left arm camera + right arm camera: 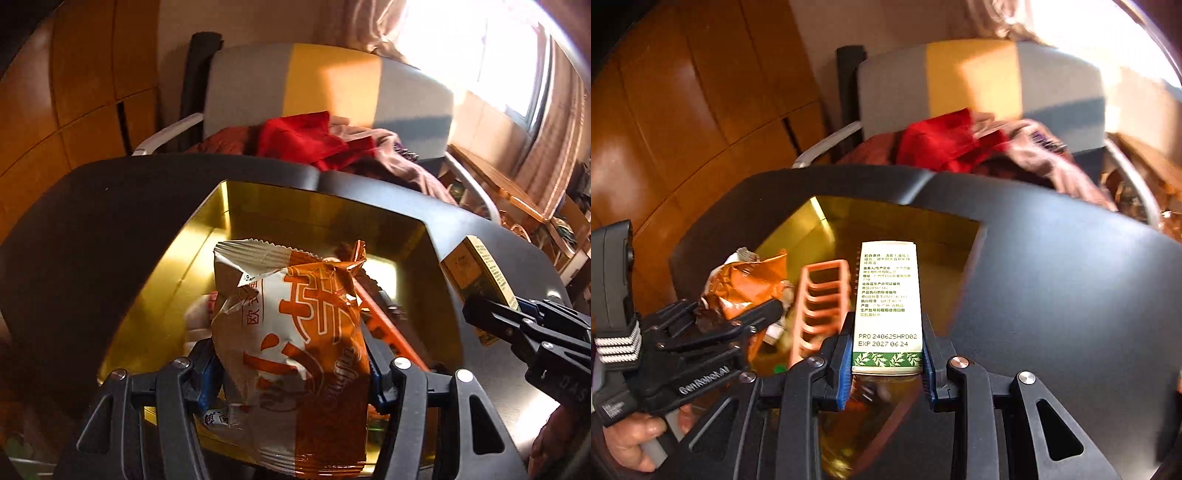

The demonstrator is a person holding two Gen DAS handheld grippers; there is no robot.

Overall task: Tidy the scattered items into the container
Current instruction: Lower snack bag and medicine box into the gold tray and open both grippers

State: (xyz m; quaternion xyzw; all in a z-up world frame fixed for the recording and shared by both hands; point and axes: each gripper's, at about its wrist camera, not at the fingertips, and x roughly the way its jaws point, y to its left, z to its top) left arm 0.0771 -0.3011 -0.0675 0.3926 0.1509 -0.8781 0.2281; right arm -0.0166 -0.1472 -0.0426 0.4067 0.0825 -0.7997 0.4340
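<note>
My left gripper (291, 365) is shut on an orange and white snack packet (295, 332) and holds it over the gold box (155, 295) on the black table. It shows at the left of the right wrist view (738, 317), packet (750, 284) in its jaws. My right gripper (886, 354) is shut on a white and green carton (888, 295) above the box's (945, 251) near right part. In the left wrist view that gripper (491, 314) holds the carton (476, 273) at the box's right rim. An orange plastic rack (820, 306) stands inside the box.
The black table (1052, 277) surrounds the gold box. Behind it stands a grey and yellow chair (332, 92) with red and brown clothes (306, 140) piled on its seat. Wooden wall panels (74, 92) are at the left, a bright window at the right.
</note>
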